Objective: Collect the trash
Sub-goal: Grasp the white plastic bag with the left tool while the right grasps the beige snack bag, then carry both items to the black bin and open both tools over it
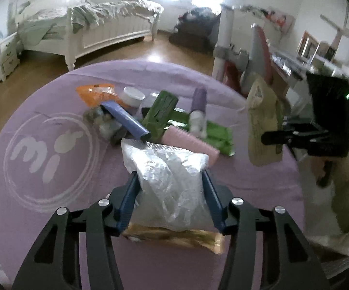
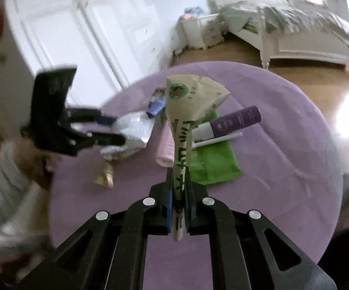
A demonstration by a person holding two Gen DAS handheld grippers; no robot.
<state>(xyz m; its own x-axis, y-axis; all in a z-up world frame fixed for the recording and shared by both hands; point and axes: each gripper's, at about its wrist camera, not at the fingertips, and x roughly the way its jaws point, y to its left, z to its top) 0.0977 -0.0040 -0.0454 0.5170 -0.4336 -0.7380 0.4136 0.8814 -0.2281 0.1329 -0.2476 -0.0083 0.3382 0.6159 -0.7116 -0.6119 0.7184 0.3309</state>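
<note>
My left gripper is shut on a crumpled silver foil bag above the purple round table; a gold wrapper lies under it. My right gripper is shut on a beige paper wrapper with green print, held up above the table; it shows at the right of the left wrist view. A trash pile lies mid-table: orange packet, blue tube, green carton, pink comb-like piece, purple-and-white tube, flat green bag.
A white jar and a grey crumpled wrapper sit in the pile. A white bed stands beyond the table on the wooden floor. Shelves with clutter stand at the right. White wardrobe doors are behind the table.
</note>
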